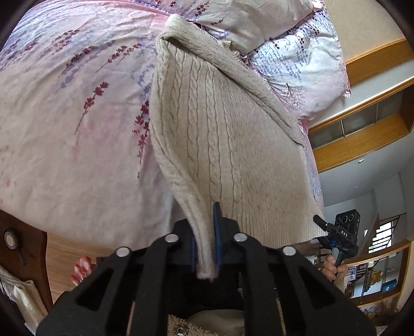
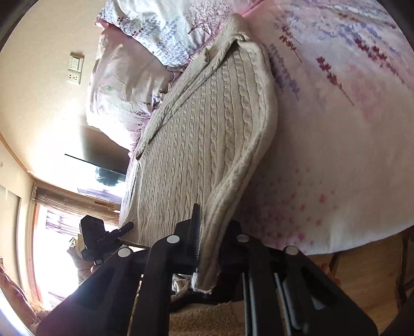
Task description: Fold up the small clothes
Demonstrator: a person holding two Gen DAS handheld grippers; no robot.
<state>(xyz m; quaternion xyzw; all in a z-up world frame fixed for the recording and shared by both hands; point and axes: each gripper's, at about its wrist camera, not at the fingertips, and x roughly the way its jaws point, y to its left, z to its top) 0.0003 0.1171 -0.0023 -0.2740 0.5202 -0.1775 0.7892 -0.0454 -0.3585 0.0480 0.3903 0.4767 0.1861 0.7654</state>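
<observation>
Beige knit sweater (image 1: 220, 134) between both clamped grippers.

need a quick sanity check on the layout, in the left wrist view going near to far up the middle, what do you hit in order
left gripper clamped on a hanging strip of knit → cable-knit sweater spread on the floral bedsheet → sweater's folded far end → floral pillow at the head of the bed
</observation>
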